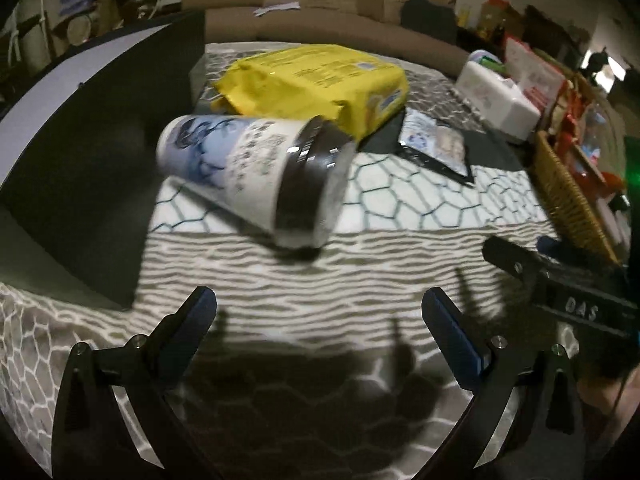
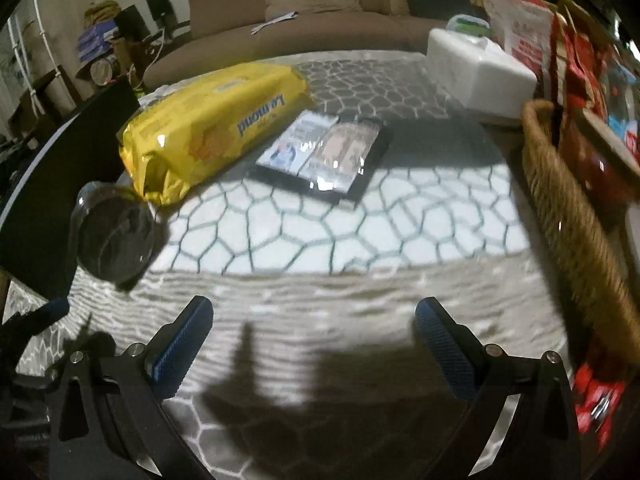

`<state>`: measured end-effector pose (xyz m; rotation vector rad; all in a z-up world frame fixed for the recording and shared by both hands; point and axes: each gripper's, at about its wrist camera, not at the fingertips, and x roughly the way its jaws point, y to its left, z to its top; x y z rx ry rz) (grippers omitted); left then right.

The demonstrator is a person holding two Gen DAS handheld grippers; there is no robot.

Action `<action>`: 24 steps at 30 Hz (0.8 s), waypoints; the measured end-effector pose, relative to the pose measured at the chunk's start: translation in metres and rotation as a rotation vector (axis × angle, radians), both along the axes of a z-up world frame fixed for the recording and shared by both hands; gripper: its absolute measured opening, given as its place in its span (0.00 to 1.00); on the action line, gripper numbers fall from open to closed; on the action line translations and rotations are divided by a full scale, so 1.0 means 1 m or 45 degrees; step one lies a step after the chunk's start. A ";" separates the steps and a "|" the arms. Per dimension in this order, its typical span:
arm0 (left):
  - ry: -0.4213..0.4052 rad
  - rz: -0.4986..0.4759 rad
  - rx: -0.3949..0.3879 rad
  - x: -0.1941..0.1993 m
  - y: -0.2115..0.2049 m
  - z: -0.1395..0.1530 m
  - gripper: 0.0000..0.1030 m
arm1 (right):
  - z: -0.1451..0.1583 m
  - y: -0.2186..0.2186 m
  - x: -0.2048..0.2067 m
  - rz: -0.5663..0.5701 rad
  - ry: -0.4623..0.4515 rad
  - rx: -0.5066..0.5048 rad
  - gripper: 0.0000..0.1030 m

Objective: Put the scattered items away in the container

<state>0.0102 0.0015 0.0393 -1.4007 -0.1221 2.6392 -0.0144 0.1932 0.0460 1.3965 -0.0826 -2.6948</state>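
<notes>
A white and blue cup with a dark lid (image 1: 256,176) lies on its side on the patterned table cloth, ahead of my open, empty left gripper (image 1: 319,308). It also shows in the right wrist view (image 2: 116,234) at the left. A yellow snack pack (image 1: 316,80) (image 2: 212,124) lies behind it. A flat black-edged packet (image 1: 436,144) (image 2: 328,152) lies to the right of the pack. My right gripper (image 2: 314,316) is open and empty, above the cloth, short of the packet. The wicker basket (image 1: 568,196) (image 2: 576,216) stands at the right, holding red packets.
A dark board with a pale edge (image 1: 80,152) lies at the left on the table. A white tissue box (image 2: 476,72) stands at the far right. A brown sofa (image 2: 304,24) is behind the table. The right gripper's body (image 1: 560,284) shows in the left wrist view.
</notes>
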 end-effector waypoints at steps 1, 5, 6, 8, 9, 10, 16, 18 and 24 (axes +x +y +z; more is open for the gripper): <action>0.006 0.017 -0.001 0.001 -0.003 -0.002 1.00 | -0.003 -0.001 0.003 -0.004 0.000 0.009 1.00; 0.017 0.051 -0.013 0.001 -0.010 -0.009 1.00 | -0.011 -0.004 0.010 -0.012 0.011 0.005 1.00; 0.015 0.049 -0.025 -0.001 -0.010 -0.012 1.00 | -0.013 -0.005 0.011 -0.007 0.012 0.014 1.00; 0.003 0.060 -0.041 -0.002 -0.011 -0.020 1.00 | -0.019 -0.010 0.012 0.022 0.010 0.029 1.00; -0.005 0.066 -0.030 -0.003 -0.011 -0.023 1.00 | -0.021 -0.012 0.012 0.026 0.007 0.031 1.00; -0.019 0.073 -0.019 -0.004 -0.012 -0.028 1.00 | -0.023 -0.013 0.013 0.030 0.004 0.026 1.00; 0.017 0.072 -0.121 -0.002 -0.002 -0.036 1.00 | -0.029 -0.012 0.015 0.020 0.025 0.018 1.00; 0.010 0.070 -0.164 -0.003 0.003 -0.038 1.00 | -0.031 -0.013 0.016 0.020 0.038 0.033 1.00; 0.010 0.071 -0.178 -0.002 0.004 -0.039 1.00 | -0.034 -0.022 0.015 0.021 0.031 0.127 1.00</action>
